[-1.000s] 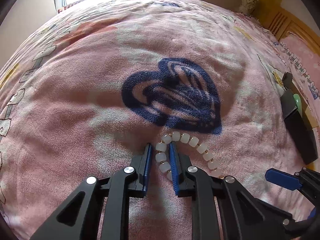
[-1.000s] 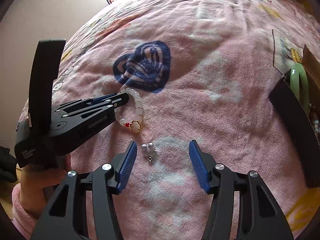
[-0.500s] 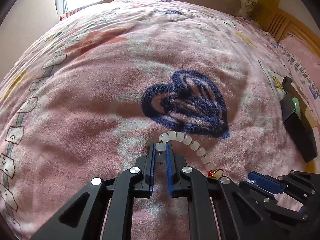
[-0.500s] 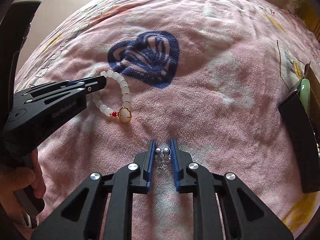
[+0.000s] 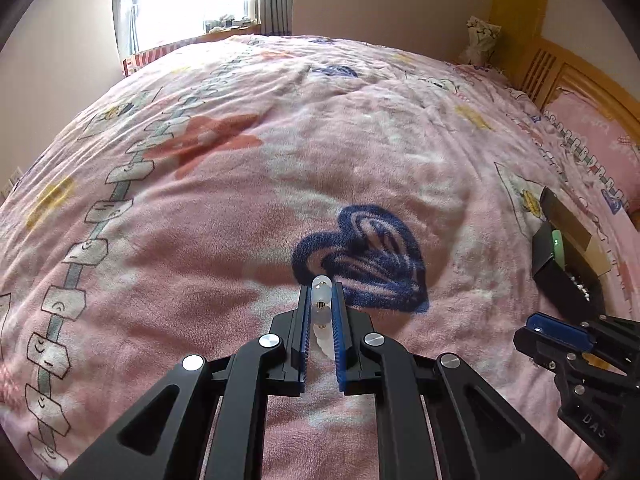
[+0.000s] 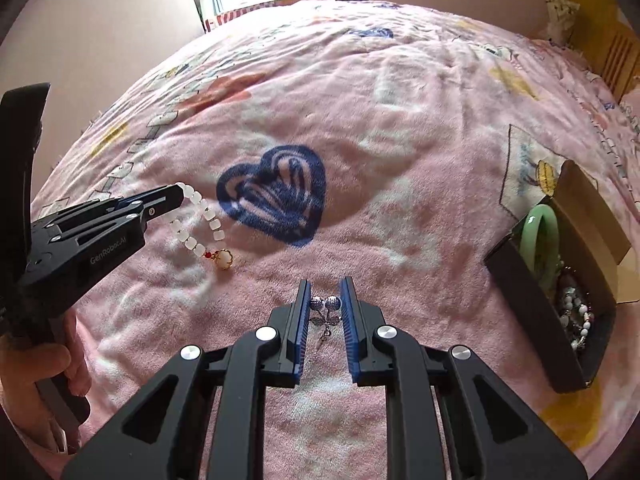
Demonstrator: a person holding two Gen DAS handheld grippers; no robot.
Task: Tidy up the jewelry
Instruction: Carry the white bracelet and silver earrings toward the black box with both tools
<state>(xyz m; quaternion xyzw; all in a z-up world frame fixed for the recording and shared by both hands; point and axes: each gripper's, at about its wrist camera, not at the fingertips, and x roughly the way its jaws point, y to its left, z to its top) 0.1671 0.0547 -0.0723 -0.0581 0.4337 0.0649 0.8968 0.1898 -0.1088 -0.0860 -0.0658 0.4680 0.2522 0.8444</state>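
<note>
Pink fleece bedspread (image 6: 400,208) with blue heart print (image 6: 276,194) underneath; white bead bracelet (image 6: 200,220) pinched at one end in left gripper (image 5: 321,308), gold charm dangling clear of fabric; small silver earrings (image 6: 325,304) clamped between nearly closed pads of right gripper (image 6: 325,312); black jewelry box (image 6: 536,304) off right, green bangle (image 6: 540,236) standing inside

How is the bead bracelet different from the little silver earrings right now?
The bead bracelet is a long loop of milky white beads with a gold charm; the silver earrings are a tiny pair of metal balls. The bracelet dangles below the left tool; the earrings sit wholly between the right tool's blue pads. Both are gripped, while the box already holds other jewelry.
</note>
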